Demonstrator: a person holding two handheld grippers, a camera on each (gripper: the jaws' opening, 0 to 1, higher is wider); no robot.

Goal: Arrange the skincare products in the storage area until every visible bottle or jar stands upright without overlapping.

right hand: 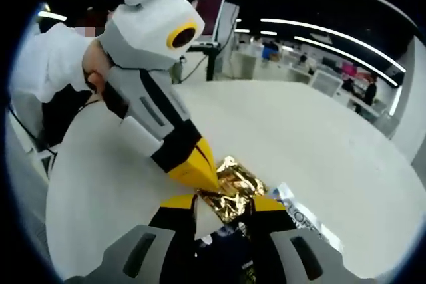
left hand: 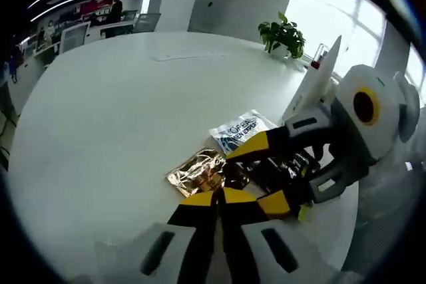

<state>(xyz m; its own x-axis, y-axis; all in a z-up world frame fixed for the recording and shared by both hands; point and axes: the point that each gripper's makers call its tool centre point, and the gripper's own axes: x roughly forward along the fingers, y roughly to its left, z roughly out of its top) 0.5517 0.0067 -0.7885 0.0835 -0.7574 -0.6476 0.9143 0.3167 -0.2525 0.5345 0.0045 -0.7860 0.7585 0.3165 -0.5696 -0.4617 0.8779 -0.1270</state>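
Observation:
A crinkled gold foil sachet [left hand: 197, 172] lies on the white table [left hand: 133, 111]. My left gripper [left hand: 217, 194] is shut, its tips pinching the sachet's near edge. From the right gripper view, that left gripper [right hand: 208, 181] reaches down from the upper left onto the gold sachet [right hand: 233, 191]. My right gripper [right hand: 223, 202] comes in from the right of the left gripper view [left hand: 245, 181], jaws partly apart, closed around a dark glossy product [left hand: 283, 167] with small print [right hand: 226, 251]. A white and blue L'Oreal sachet [left hand: 243, 128] lies flat just beyond them.
A potted plant [left hand: 283, 34] and a slanted white panel [left hand: 313, 81] stand at the table's far right edge. A person's white sleeve [right hand: 60, 64] is behind the left gripper. Desks and screens line the room beyond the table.

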